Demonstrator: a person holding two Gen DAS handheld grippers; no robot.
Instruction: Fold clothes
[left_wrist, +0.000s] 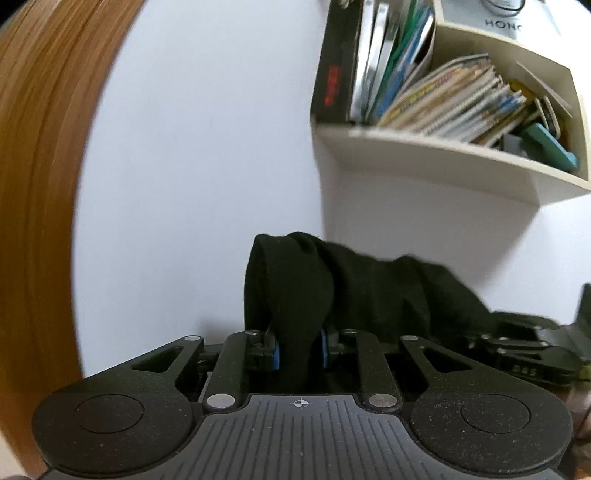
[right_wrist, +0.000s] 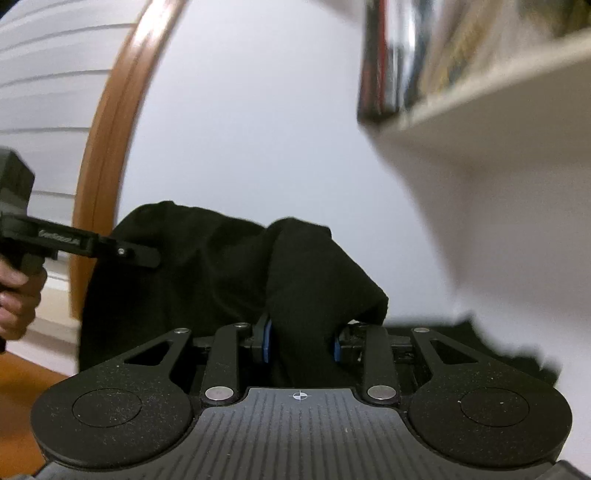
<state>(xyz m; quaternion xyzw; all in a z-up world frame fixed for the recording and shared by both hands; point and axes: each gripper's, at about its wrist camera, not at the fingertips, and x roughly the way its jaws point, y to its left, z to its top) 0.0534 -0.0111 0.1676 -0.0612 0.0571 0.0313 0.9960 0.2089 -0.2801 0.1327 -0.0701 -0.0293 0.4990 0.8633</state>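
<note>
Left gripper (left_wrist: 299, 349): jaws clamped on bunched black cloth garment (left_wrist: 369, 291), draping beyond. Right gripper (right_wrist: 301, 341): jaws likewise clamped on it. Advice: lift evenly, holding the pinched edge taut between both, clear of cream wall shelf (left_wrist: 443, 155).

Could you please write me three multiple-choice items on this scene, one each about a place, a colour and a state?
1. Where does the shelf with the books sit?
A. on the floor
B. on the white wall, upper right in the left wrist view
C. under the garment

2. What colour is the garment?
A. black
B. red
C. yellow

3. What is the state of the left gripper and the right gripper?
A. both open and empty
B. only one holds cloth
C. each shut on the garment

Answers:
1 B, it hangs on the wall above the cloth.
2 A, the fabric is dark throughout in both views.
3 C, cloth is bunched between the blue-padded fingers of each.
</note>
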